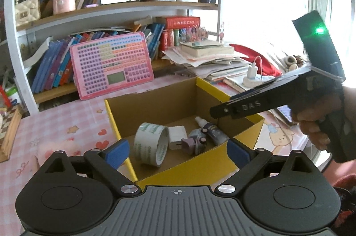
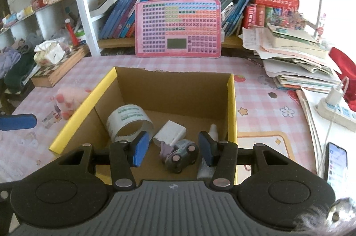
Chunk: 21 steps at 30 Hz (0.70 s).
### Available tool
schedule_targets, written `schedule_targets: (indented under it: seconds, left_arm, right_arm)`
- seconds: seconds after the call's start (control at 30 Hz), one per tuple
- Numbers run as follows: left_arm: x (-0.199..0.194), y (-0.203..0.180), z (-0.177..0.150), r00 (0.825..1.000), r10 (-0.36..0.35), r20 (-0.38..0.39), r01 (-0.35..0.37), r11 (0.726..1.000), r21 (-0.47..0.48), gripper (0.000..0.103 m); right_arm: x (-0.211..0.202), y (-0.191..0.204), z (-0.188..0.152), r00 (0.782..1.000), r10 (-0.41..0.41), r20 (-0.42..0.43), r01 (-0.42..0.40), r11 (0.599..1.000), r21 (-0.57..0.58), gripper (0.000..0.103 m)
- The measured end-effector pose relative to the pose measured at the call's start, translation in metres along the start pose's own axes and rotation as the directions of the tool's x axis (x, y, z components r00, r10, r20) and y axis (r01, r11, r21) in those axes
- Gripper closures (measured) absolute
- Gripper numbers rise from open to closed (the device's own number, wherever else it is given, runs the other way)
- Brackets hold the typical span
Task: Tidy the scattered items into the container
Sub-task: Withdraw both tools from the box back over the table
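A yellow cardboard box (image 1: 242, 138) (image 2: 89, 100) stands on the pink checked table. Inside it lie a roll of tape (image 1: 151, 144) (image 2: 126, 122), a white charger (image 1: 176, 137) (image 2: 170, 132), a small toy car (image 1: 195, 142) (image 2: 181, 156) and a small bottle (image 1: 213, 131) (image 2: 213, 130). My left gripper (image 1: 178, 153) hovers over the box's near corner, open wide and empty. My right gripper (image 2: 173, 150) (image 1: 222, 110) hangs above the box, jaws partly apart, holding nothing. Left of the box a pink plush toy (image 2: 66, 100) and a small clear item (image 2: 50, 120) lie on the table.
A pink keyboard board (image 2: 178, 27) leans on the bookshelf behind the box. A stack of papers (image 2: 296, 58), a power strip (image 2: 336, 111) and a phone (image 2: 337, 160) lie to the right. A chequered wooden box (image 2: 57, 71) sits at the left.
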State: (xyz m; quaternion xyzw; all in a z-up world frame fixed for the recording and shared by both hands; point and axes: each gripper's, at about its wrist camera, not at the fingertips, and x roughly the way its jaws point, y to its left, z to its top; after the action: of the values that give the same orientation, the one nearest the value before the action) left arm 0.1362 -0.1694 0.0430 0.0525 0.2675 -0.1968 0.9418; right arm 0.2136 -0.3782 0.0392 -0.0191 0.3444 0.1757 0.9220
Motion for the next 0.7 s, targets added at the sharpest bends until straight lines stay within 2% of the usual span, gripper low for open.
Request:
schedule_targets:
  seconds: [0.23,0.4,0.57,0.7]
  left_arm:
    - [-0.021,0.02,-0.021,1.0,0.004,-0.016,-0.005,0.999,-0.054,0.006]
    - [-0.037,0.037,-0.035,0.998,0.045,-0.036,-0.049,0.993,-0.107,0.006]
    - [-0.048,0.051,-0.049,0.988,0.129,-0.08,-0.138,0.984,-0.115,0.006]
    - [-0.059,0.061,-0.06,0.985,0.143,-0.099,-0.155,0.979,-0.13,0.006]
  right_arm:
    - [-0.03,0.024,-0.018,0.998,-0.051,0.024,0.05,0.998,0.044,0.055]
    - [-0.044,0.04,-0.036,0.995,-0.096,0.022,0.094,0.993,0.077,0.054]
    - [-0.053,0.06,-0.056,0.99,-0.138,0.001,0.137,0.984,0.113,0.043]
    - [-0.056,0.078,-0.072,0.985,-0.17,-0.021,0.171,0.976,0.136,0.037]
